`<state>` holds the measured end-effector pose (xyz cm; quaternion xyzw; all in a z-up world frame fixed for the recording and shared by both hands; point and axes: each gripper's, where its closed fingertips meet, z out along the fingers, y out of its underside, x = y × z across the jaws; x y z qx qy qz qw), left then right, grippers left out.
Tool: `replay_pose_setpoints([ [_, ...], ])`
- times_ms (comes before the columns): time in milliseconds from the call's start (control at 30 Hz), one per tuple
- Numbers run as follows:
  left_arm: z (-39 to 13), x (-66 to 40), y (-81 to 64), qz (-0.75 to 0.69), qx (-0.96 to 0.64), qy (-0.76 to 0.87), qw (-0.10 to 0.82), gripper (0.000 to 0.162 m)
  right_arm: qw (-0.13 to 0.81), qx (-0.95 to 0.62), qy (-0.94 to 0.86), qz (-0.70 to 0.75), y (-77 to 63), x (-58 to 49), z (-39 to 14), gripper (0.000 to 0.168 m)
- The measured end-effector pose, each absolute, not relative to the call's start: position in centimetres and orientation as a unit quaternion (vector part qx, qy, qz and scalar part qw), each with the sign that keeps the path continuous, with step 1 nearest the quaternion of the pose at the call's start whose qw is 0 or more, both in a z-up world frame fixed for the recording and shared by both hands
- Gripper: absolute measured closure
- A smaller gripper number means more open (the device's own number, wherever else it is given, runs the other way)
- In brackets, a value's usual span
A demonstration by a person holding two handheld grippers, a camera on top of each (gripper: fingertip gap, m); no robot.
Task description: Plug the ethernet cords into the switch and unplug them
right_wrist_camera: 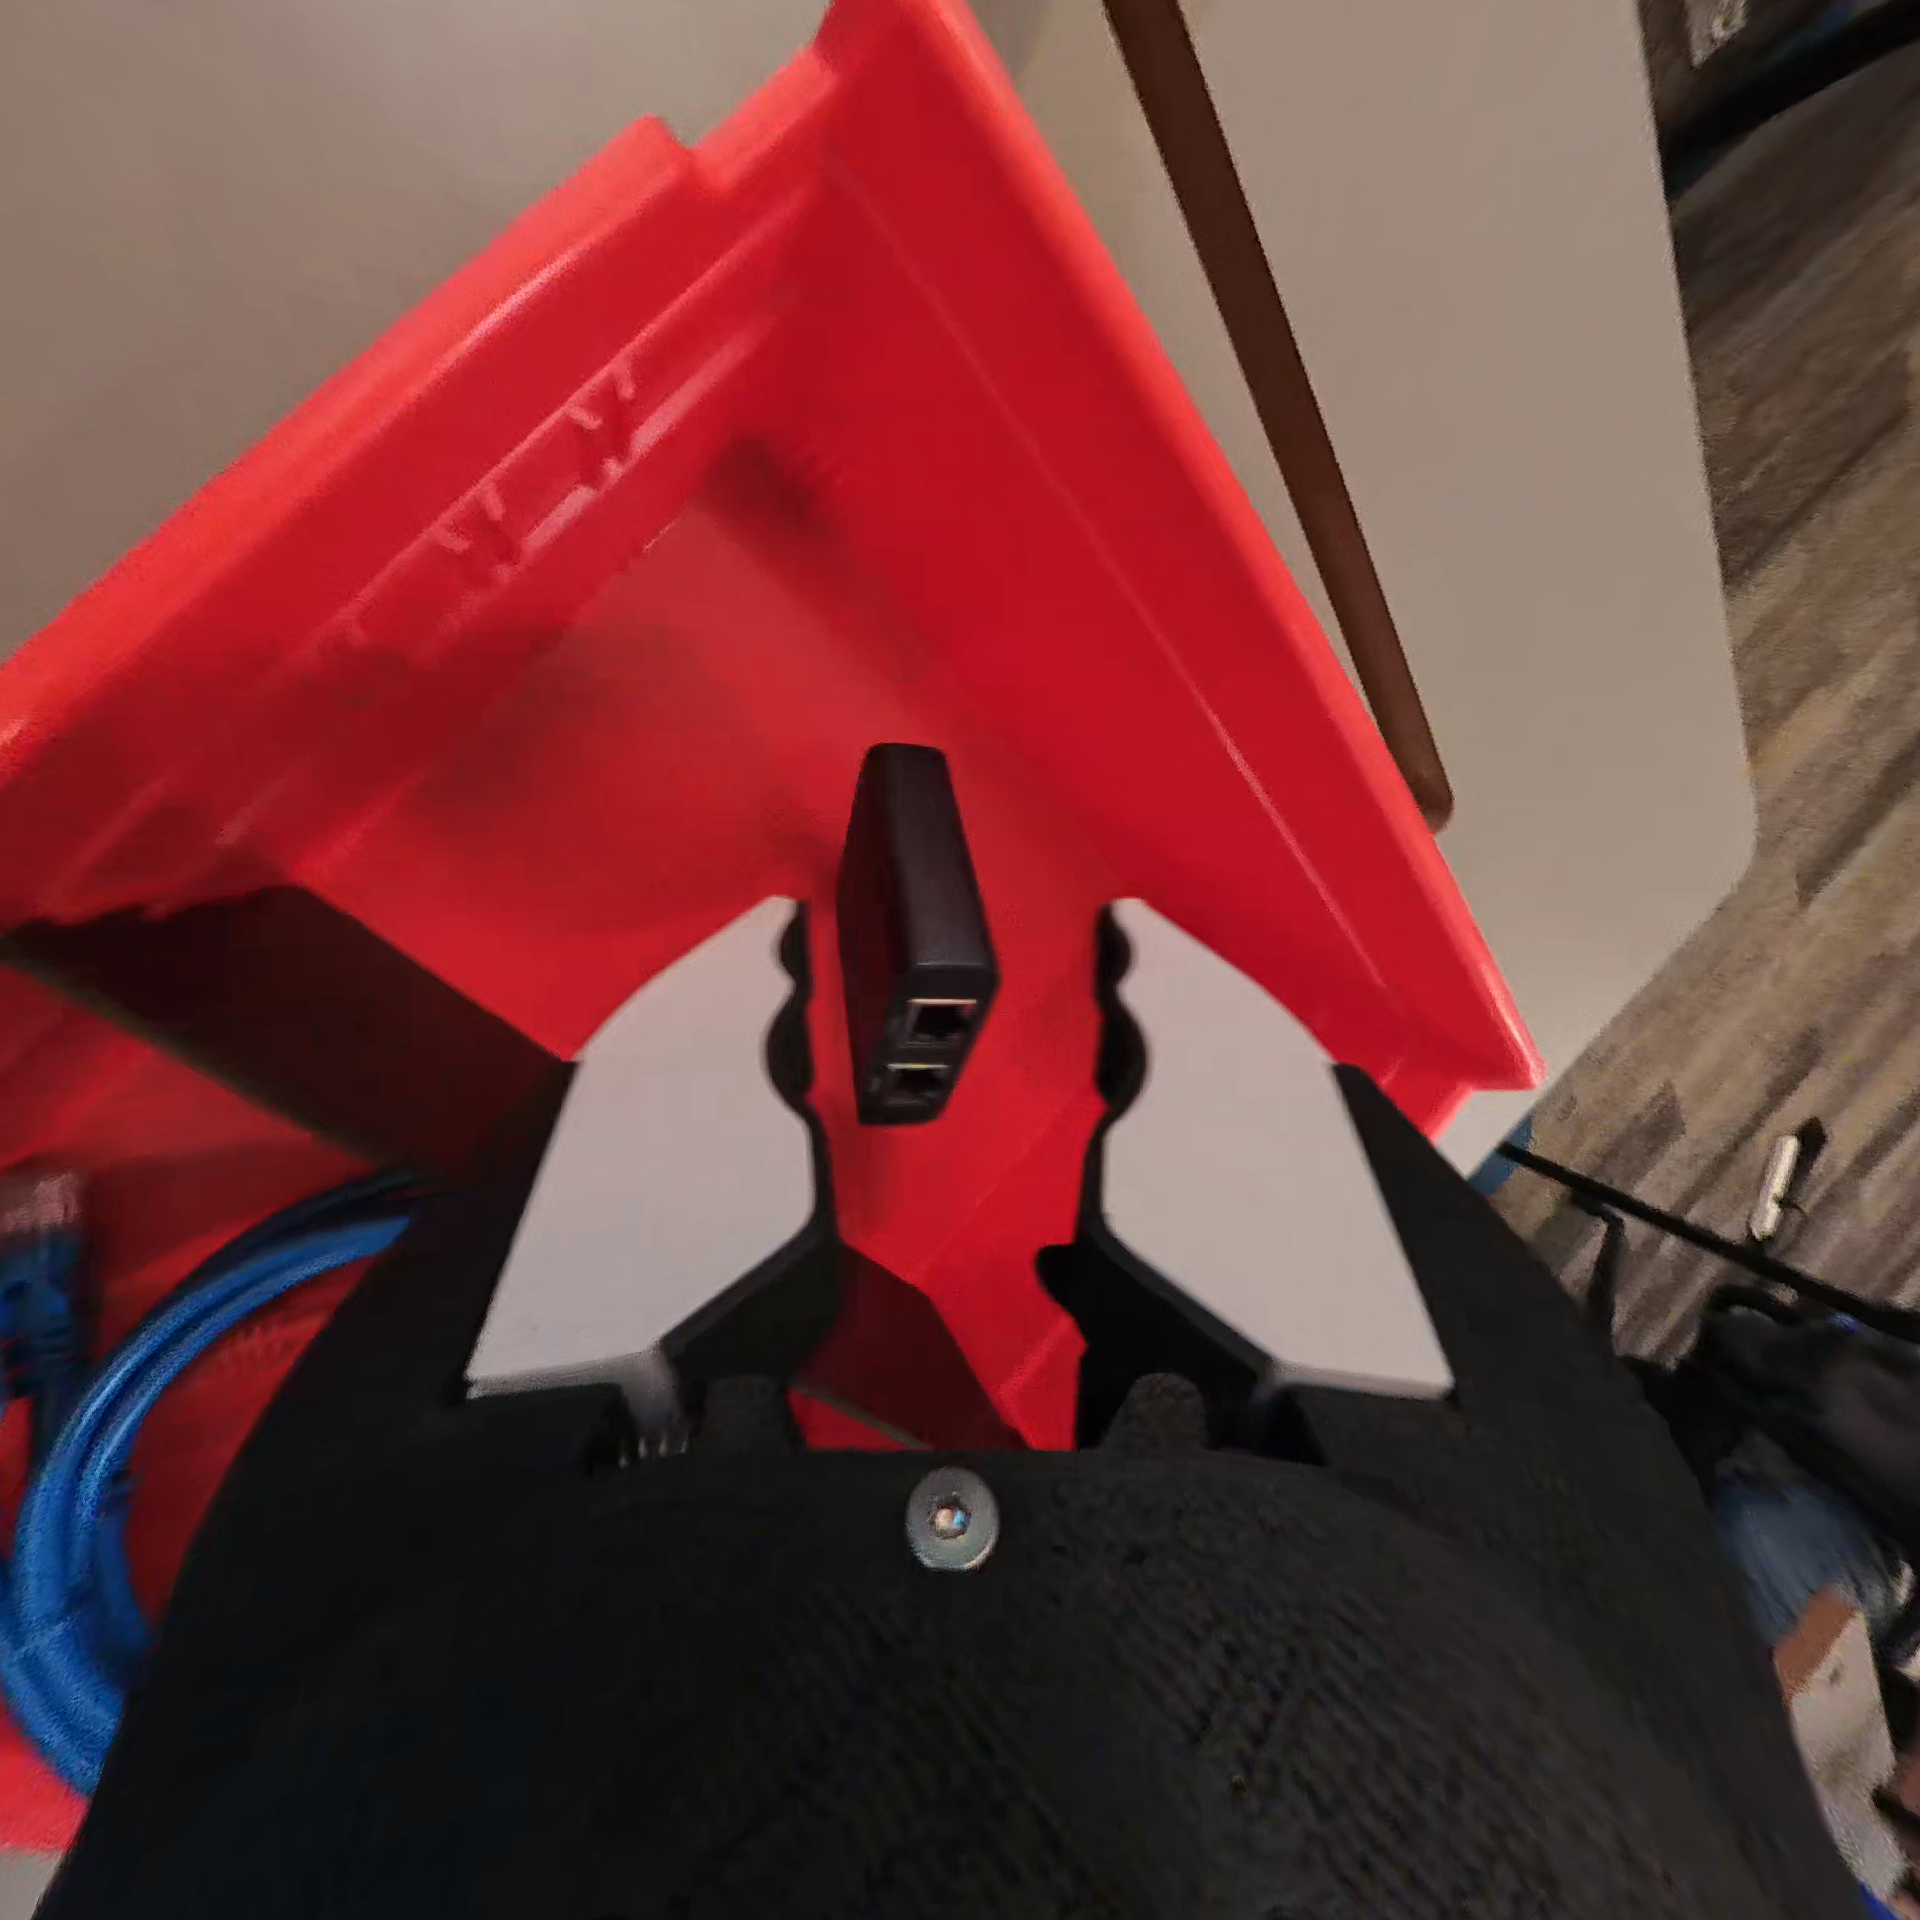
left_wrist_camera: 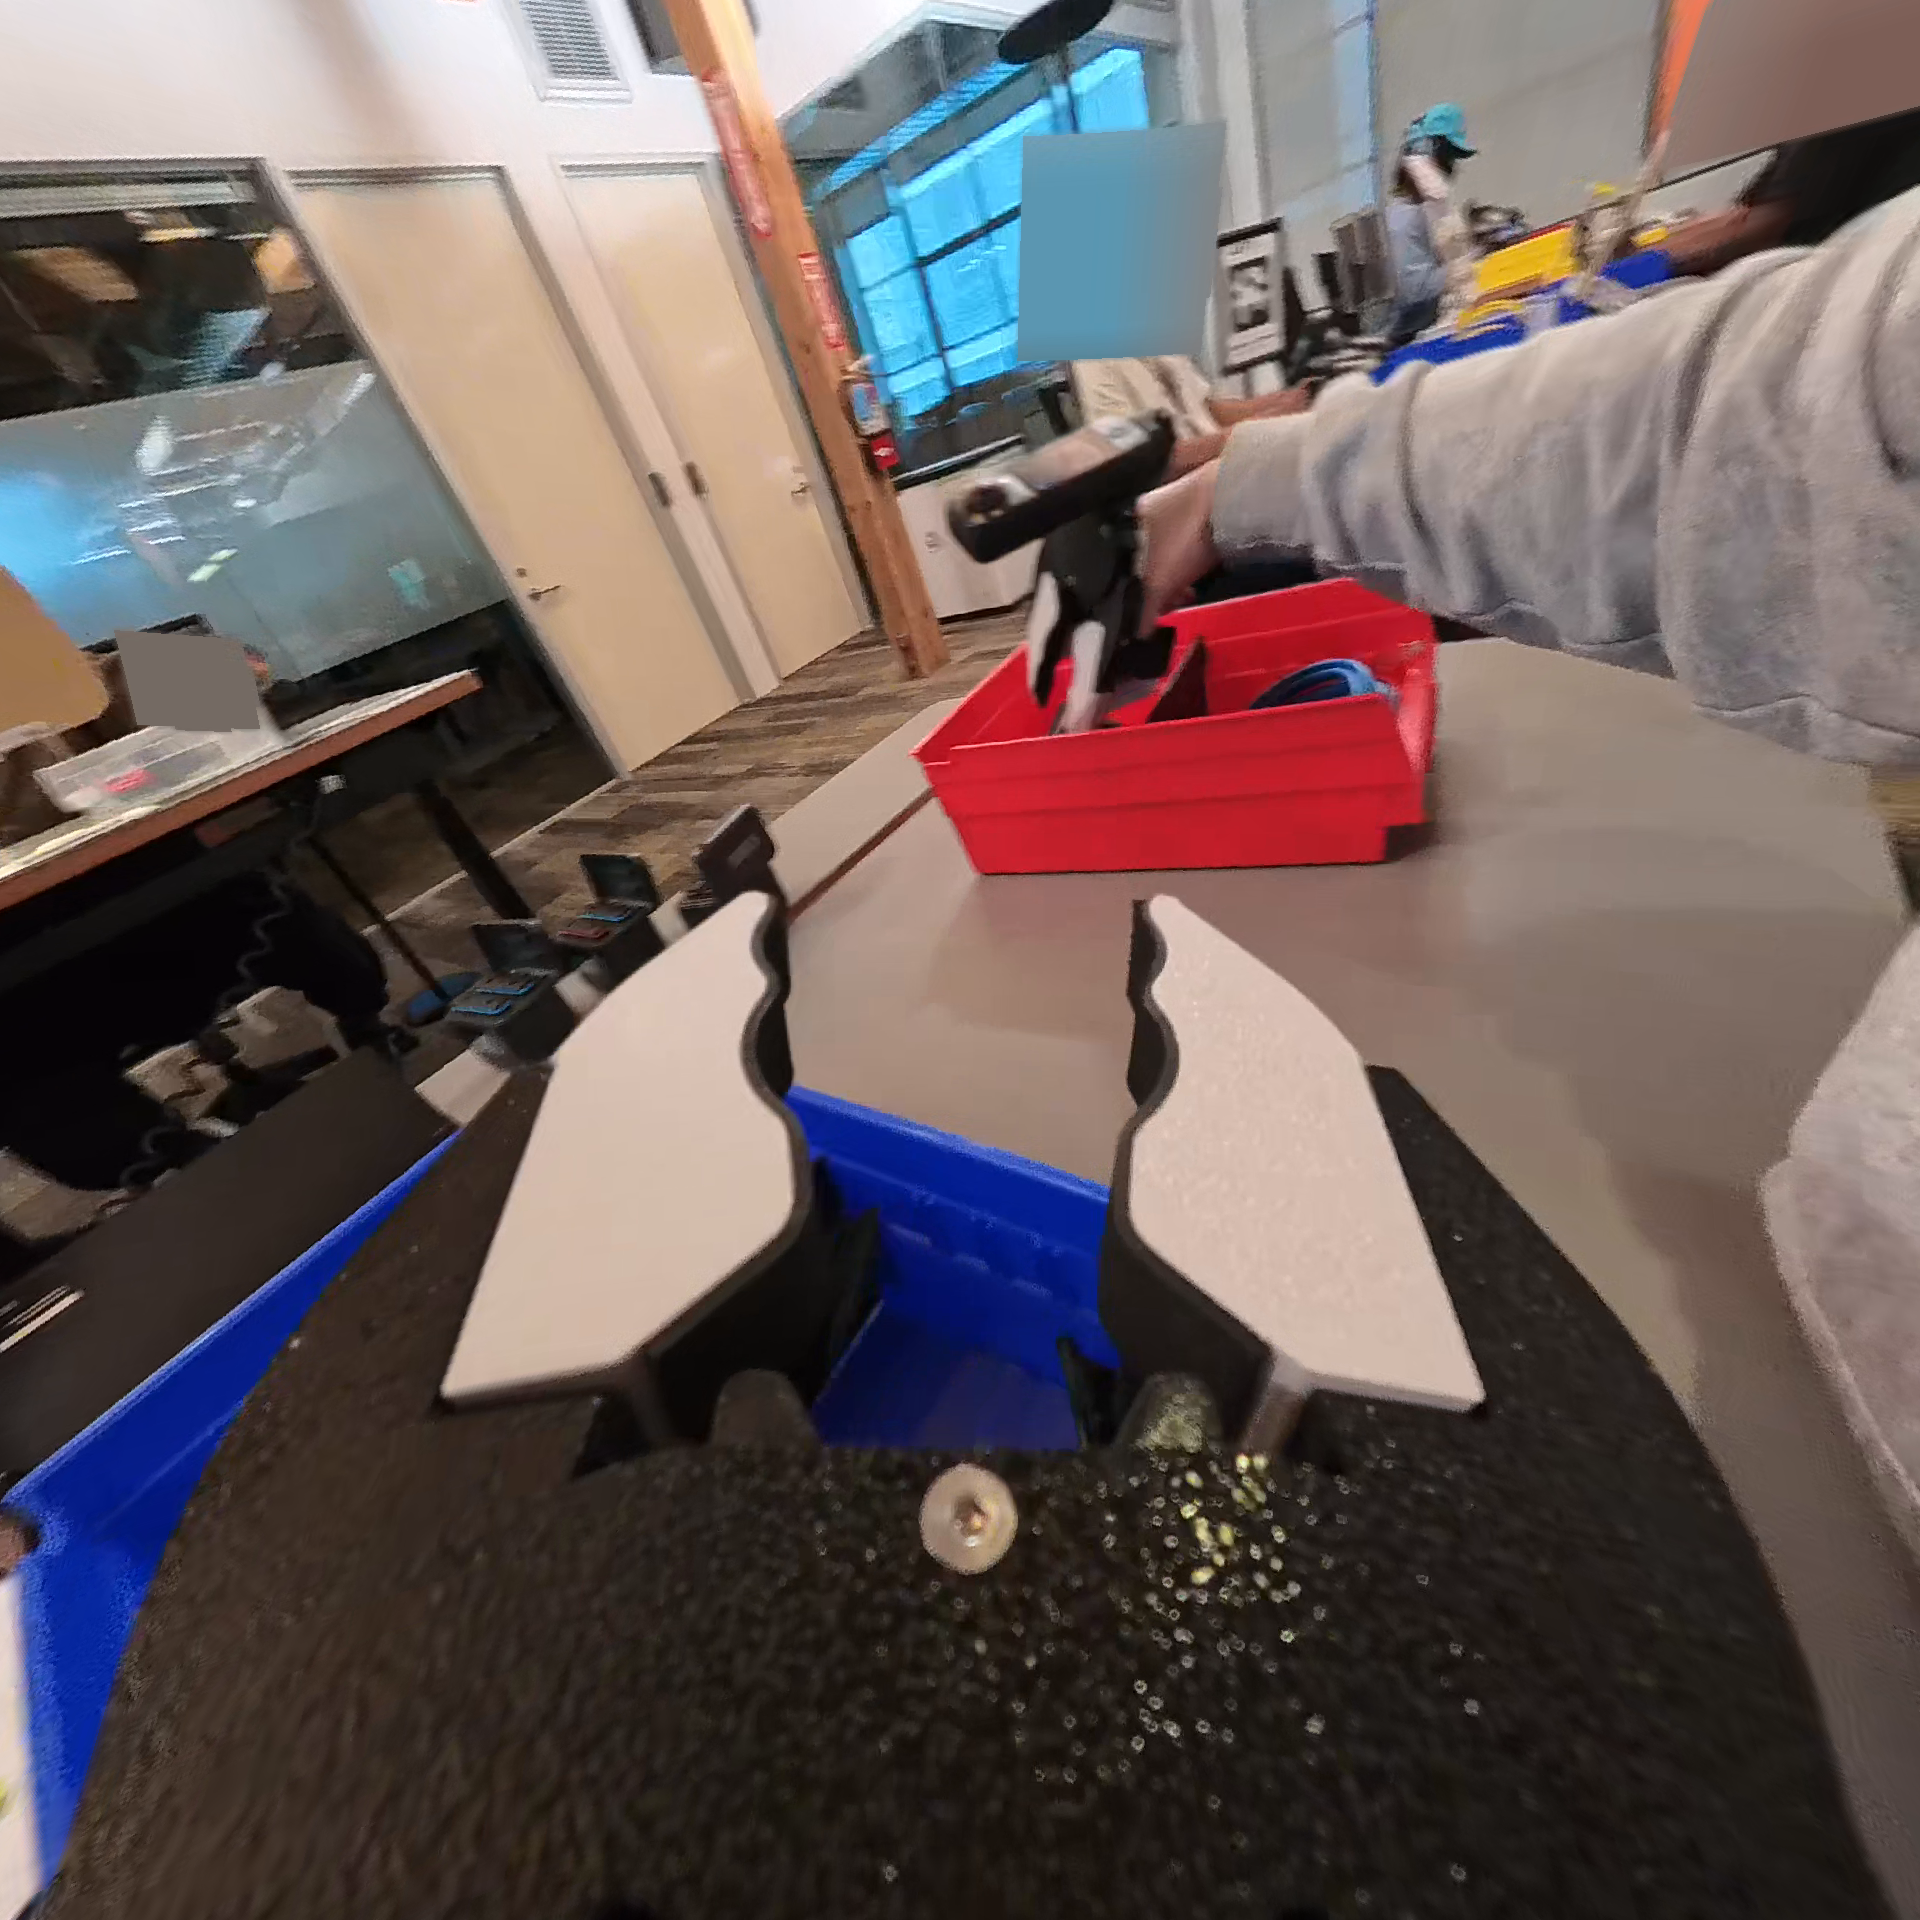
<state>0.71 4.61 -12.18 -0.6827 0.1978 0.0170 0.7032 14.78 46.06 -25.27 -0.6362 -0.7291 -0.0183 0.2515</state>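
Note:
My left gripper (left_wrist_camera: 956,914) is open and empty. It hovers over a blue bin (left_wrist_camera: 966,1226) at the near edge of the grey table (left_wrist_camera: 1455,935). Farther off stands a red bin (left_wrist_camera: 1174,748). My right gripper (left_wrist_camera: 1070,707), held by a hand in a grey sleeve (left_wrist_camera: 1558,468), points down into it. In the right wrist view the right gripper (right_wrist_camera: 951,920) is open over the red bin's floor (right_wrist_camera: 935,364). A small black adapter box (right_wrist_camera: 914,935) with two ports lies between the fingers, touching neither. A black divider (right_wrist_camera: 260,1018) separates it from a coiled blue cable (right_wrist_camera: 62,1455).
The blue cable (left_wrist_camera: 1309,686) also shows in the left wrist view. A second table (left_wrist_camera: 239,748) with clutter stands to the left, across an aisle with small dark devices (left_wrist_camera: 603,914). A wooden post (left_wrist_camera: 810,343) and doors lie beyond. A person sits far back. Some 45 centimetres of space lies between my two pairs of fingers.

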Motion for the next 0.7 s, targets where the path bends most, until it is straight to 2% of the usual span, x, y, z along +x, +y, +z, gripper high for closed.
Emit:
replay_pose_setpoints([
  [67,-11.8,-0.7,4.4,0.050,-0.680,0.170,0.711,0.093,0.264,-0.652,-0.710,-0.034,46.5,14.8,-24.7,0.094],
  [100,-11.5,-1.4,4.1,0.063,-0.679,0.157,0.715,0.091,0.282,-0.654,-0.701,-0.038,46.5,14.8,-23.9,0.090],
  [267,-10.1,-5.9,1.6,0.144,-0.672,0.089,0.721,0.088,0.478,-0.623,-0.618,0.015,41.5,13.7,-14.8,0.091],
  [367,-10.1,-9.8,-0.5,0.211,-0.680,0.034,0.701,0.088,0.551,-0.601,-0.572,0.088,34.8,13.7,-11.6,0.102],
  [467,-12.6,-14.1,-2.3,0.241,-0.735,-0.044,0.633,0.086,0.544,-0.611,-0.568,0.091,29.1,14.8,-13.2,0.114],
  [600,-18.2,-17.1,-3.7,0.195,-0.823,-0.108,0.522,0.074,0.564,-0.620,-0.544,0.036,25.4,16.0,-15.9,0.123],
  [700,-21.6,-17.3,-3.9,0.151,-0.862,-0.110,0.471,0.076,0.567,-0.625,-0.536,0.013,23.6,16.2,-17.6,0.127],
])
